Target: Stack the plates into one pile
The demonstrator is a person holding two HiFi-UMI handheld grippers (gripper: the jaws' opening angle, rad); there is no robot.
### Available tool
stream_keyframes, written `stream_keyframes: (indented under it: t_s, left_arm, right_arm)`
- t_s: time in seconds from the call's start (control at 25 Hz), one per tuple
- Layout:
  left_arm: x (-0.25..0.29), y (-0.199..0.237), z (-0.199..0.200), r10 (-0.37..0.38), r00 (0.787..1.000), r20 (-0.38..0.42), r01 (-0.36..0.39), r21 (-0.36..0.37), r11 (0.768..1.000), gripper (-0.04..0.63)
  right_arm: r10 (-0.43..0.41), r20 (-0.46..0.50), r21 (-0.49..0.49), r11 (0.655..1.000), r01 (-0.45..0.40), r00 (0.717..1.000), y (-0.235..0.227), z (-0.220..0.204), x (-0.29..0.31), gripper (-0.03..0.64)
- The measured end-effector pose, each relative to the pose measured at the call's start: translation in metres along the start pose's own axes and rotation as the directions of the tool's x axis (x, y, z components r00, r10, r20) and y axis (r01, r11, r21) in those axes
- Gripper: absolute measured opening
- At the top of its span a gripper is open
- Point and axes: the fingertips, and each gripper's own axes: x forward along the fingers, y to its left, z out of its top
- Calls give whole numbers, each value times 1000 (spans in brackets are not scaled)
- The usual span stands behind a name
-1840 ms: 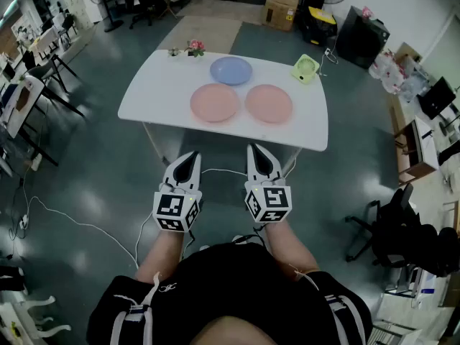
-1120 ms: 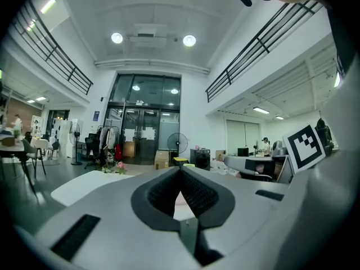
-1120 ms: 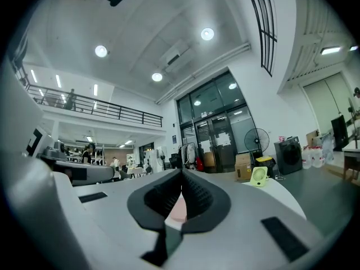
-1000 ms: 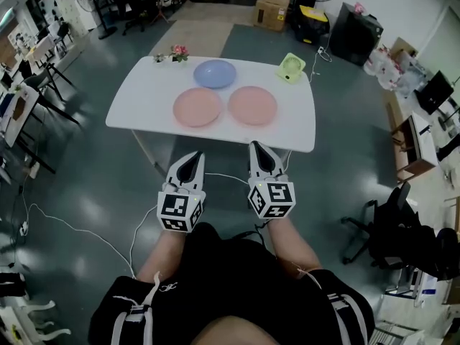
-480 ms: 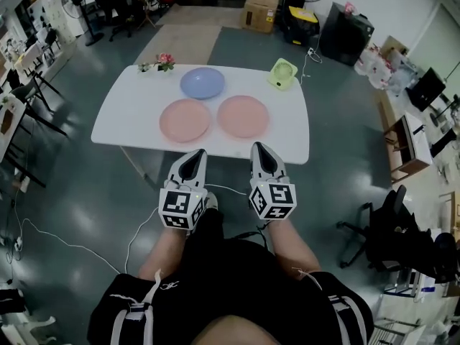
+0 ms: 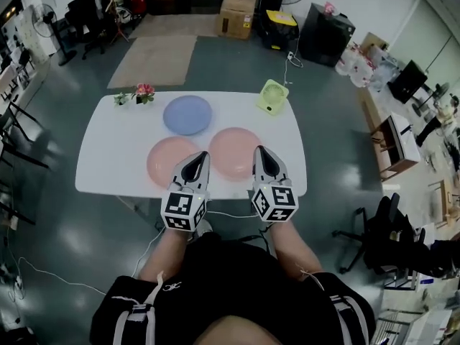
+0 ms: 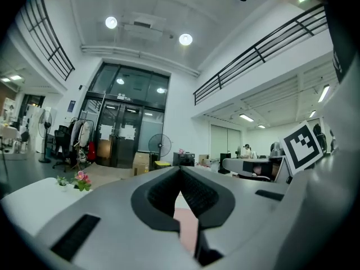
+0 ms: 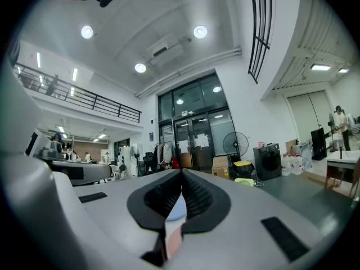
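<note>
**Hovering at the table edge, both grippers empty**

I have the left gripper (image 6: 200, 155) and the right gripper (image 6: 259, 150) side by side at the near edge of the white table (image 6: 108, 157), both pointing level across it. In each gripper view the jaws are pressed together at the tips with nothing pinched between them; only a sliver of plate colour shows through the slot behind the pads.

The three plates lie flat and separate on the table, none stacked. The blue plate (image 6: 187, 115) sits farthest from me. The two pink ones sit nearer, side by side and almost touching: the left pink plate (image 6: 164, 160) just ahead of my left gripper and the right pink plate (image 6: 231, 152) between the two grippers.

A small green fan (image 6: 272, 95) stands at the far right edge, and a little bunch of flowers (image 6: 142, 92) at the far left.
</note>
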Motion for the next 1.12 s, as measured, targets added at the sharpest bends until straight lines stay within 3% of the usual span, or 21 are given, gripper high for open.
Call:
stream_keyframes:
  t_s: [0.2,0.44,0.92,0.96,1.04,1.12]
  left_arm:
    - [71,68,17,-50,999,9,50,-22,999,12]
    - [137,121,14,-87,996,-16,86,-38,996,12]
    - [195,129,2,7,998,-66,-11,-58,998,12]
    - [198,127,2,12,998,-66,-16,-61,998,12]
    - [204,123,1,20,997,-68,-24,-55,998,12]
    - [209,119,-1,30,997,-72,-34,-49,998,12]
  right_arm:
    - [-27,6,-16,999,27,1000,-1,15,95,15]
    - [-68,10,-2,998,68,998,-18,12,169,15]
    - [-87,-38,1,996,88,995,-108,2,203,17]
    - [-73,-37,6,997,73,997,-113,2,205,26]
    - [-49,-40,20,999,49,998,-125,-2,209,173]
    - [-50,-64,27,998,52,997,-139,-11,211,184]
